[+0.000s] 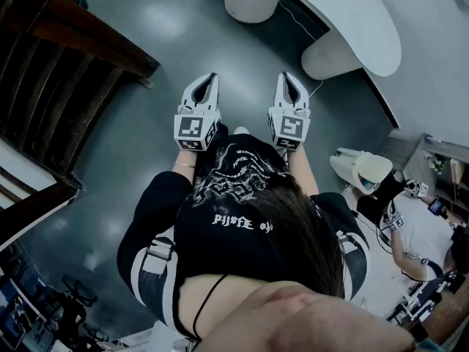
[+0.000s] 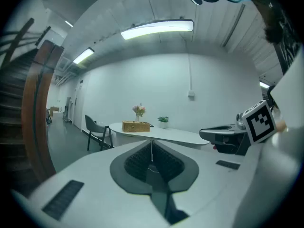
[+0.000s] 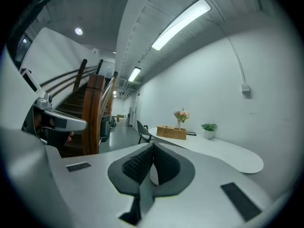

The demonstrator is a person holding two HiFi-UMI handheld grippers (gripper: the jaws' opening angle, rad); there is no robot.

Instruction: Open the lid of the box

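A woven wicker box (image 2: 136, 126) with its lid down stands on a white curved table (image 2: 176, 136), far ahead of both grippers. The right gripper view shows the same box (image 3: 171, 132) on the table (image 3: 230, 154). The head view shows the table's end (image 1: 350, 12) but not the box. I hold both grippers side by side in front of my chest, over the grey floor. The left gripper (image 1: 212, 77) is shut with nothing in it, its pads meeting at the tip (image 2: 152, 142). The right gripper (image 1: 288, 77) is shut and empty too (image 3: 153, 146).
A dark wooden staircase (image 1: 62, 61) rises at the left. Flowers in a vase (image 2: 139, 111) and a small potted plant (image 2: 163, 121) stand by the box. A chair (image 2: 97, 131) sits at the table's near end. Another person (image 1: 419, 235) sits at the right by a white seat (image 1: 363, 169).
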